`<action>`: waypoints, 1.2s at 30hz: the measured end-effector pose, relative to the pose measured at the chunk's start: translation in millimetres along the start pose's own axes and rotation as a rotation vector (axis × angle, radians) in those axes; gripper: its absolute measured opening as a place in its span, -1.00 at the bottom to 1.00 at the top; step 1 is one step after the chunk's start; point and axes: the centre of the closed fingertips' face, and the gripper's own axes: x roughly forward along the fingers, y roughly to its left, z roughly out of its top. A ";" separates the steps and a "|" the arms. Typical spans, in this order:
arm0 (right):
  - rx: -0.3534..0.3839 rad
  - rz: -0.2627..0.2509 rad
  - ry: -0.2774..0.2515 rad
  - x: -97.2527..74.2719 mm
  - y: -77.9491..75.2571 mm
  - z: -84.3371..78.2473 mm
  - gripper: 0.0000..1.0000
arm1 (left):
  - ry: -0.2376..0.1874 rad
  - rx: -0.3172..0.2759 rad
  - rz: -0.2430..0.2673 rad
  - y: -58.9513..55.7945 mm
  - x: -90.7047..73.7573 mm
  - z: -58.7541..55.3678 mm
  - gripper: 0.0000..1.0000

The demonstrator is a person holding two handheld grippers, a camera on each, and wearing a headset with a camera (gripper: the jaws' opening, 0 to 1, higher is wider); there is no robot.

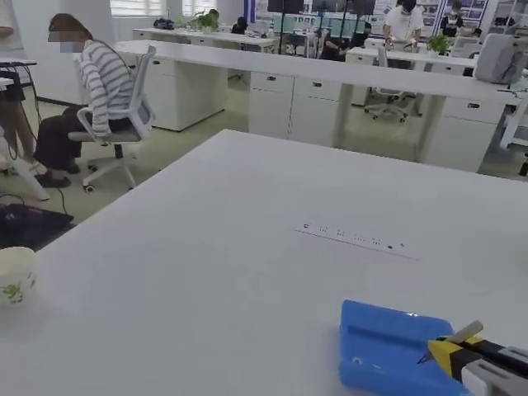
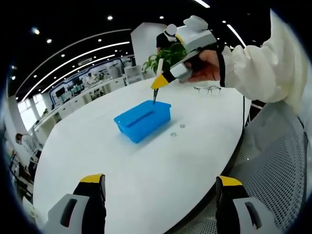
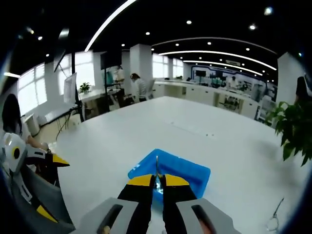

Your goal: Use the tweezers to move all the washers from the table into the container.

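The tweezers (image 3: 157, 165) are clenched in the right gripper's (image 3: 158, 180) jaws, tips held over the container (image 2: 141, 119); the left gripper's (image 2: 161, 179) jaws are released. Two washers (image 2: 171, 133) are seen on the desk (image 2: 122, 180) just beside it, toward the near edge. Being flat, they could be flicked off by a skidding tip.

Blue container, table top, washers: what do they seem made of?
Blue container: likely moulded plastic; uniform saturated colour, rounded edges, soft sheen. Table top: smooth white laminate-like surface, matte with faint reflections. Washers: too small to tell; pale grey specks, possibly metal.
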 end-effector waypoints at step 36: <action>0.067 0.036 0.152 12.1 9.5 -78.5 -0.94 | -0.037 0.000 0.021 3.5 -0.8 5.9 0.93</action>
